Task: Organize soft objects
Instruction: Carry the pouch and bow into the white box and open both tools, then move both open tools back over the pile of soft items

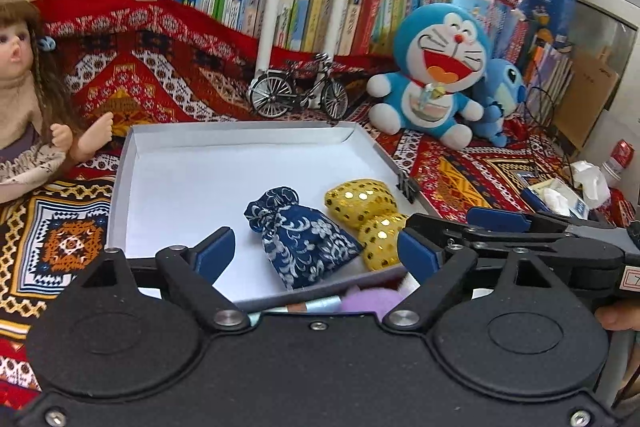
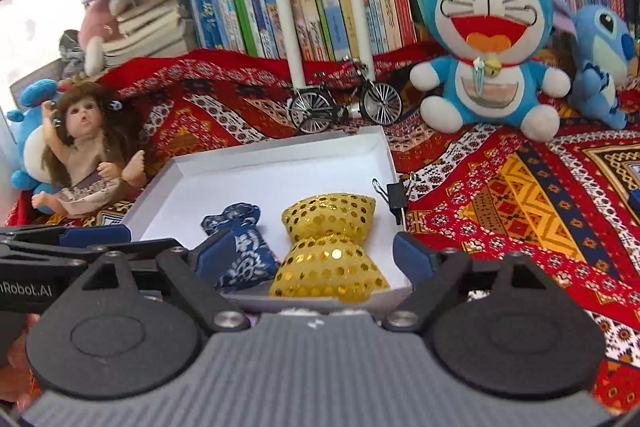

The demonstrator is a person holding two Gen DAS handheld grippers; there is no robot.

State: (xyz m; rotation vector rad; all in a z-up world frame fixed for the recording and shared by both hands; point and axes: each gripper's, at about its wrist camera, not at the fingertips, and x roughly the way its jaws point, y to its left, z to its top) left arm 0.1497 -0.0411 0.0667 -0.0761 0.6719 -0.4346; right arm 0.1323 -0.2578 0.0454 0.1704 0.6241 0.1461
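A shallow white box [image 1: 192,171] [image 2: 224,183] lies on a red patterned cloth. Inside it rest a navy floral pouch [image 1: 304,239] [image 2: 244,251] and a gold sequinned bow-shaped cushion [image 1: 368,211] [image 2: 330,247], side by side near the front wall. My left gripper [image 1: 316,251] stands open above the pouch, its blue pads [image 1: 216,251] apart from the fabric. My right gripper [image 2: 316,255] stands open over the gold cushion, pads not touching it. Each gripper shows at the edge of the other's view. A purple soft thing [image 1: 368,301] peeks out below the box front.
A blue cat plush [image 1: 436,67] [image 2: 488,39] and a blue alien plush [image 2: 600,63] sit at the back right. A doll [image 1: 28,99] [image 2: 88,155] sits left of the box. A model bicycle [image 1: 298,93] [image 2: 344,103] stands behind it. A binder clip [image 2: 394,197] grips the box's right wall. Books line the back.
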